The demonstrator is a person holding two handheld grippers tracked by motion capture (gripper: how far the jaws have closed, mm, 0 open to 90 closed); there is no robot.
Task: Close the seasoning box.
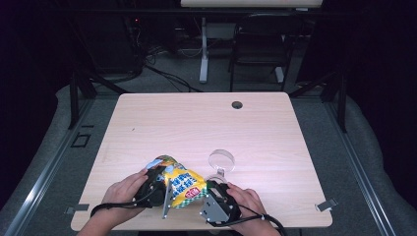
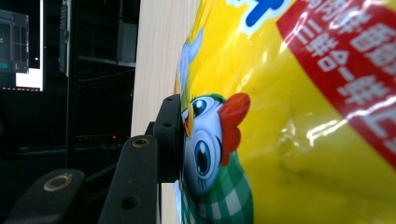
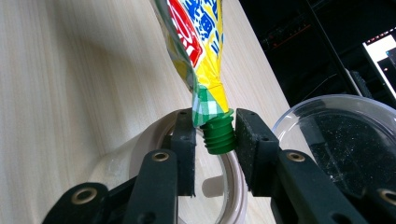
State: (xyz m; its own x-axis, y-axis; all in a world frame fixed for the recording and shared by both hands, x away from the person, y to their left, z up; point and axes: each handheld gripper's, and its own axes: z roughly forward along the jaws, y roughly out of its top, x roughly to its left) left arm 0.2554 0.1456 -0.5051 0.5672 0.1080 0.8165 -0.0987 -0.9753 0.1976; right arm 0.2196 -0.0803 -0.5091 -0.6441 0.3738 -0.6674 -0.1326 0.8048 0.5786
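A yellow snack-style pouch with a cartoon bird, blue lettering and a red band is held off the table near its front edge. My left gripper is shut on the pouch body; one black pad presses its side, and the other jaw is hidden behind the pouch. In the right gripper view the pouch narrows to a green ridged spout that points toward the camera. My right gripper is shut on that spout, a pad on either side. In the high view the right gripper sits at the pouch's right end.
A clear round dish lies just beyond the right gripper, its rim close to the right jaw. A white round rim lies under the spout. A cable hole marks the table's far side. A chair stands beyond it.
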